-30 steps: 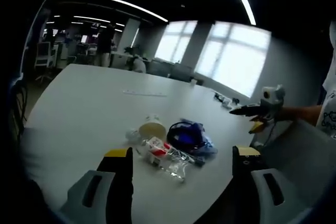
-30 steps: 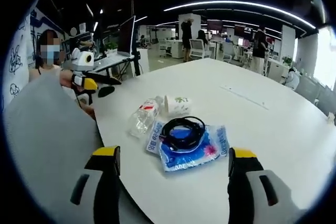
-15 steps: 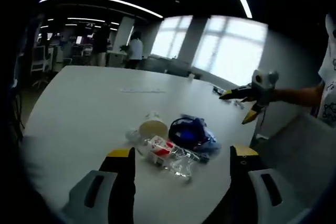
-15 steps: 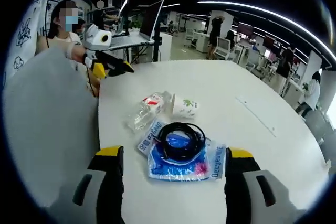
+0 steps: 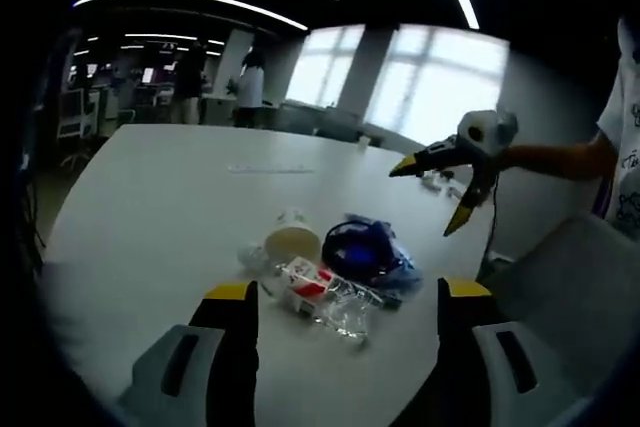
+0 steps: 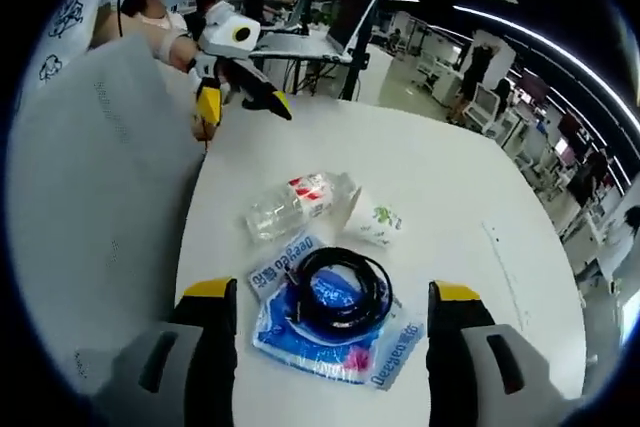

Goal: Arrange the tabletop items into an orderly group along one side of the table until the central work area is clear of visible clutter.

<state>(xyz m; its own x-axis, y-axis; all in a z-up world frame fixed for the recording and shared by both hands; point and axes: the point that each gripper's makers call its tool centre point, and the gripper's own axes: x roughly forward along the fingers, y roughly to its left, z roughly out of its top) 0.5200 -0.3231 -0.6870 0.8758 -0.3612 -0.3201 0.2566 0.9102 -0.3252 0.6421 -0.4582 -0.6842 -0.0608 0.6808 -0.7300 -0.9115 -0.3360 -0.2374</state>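
Both grippers, left (image 5: pixel 340 297) and right (image 6: pixel 333 292), hang released. Near the table (image 6: pixel 450 187) edge, bottle (image 6: pixel 290 205) touches cup (image 6: pixel 372 222); cable (image 6: pixel 335 287) lies on packet (image 6: pixel 335 332).

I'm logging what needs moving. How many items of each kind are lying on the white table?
Clear plastic bottle: 1
Paper cup: 1
Blue packet: 1
Black coiled cable: 1
Total: 4

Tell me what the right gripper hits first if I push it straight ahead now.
Likely the black cable coil lying on the blue packet, centred between the open right gripper jaws. The bottle and paper cup lie beyond. Depth is uncertain.
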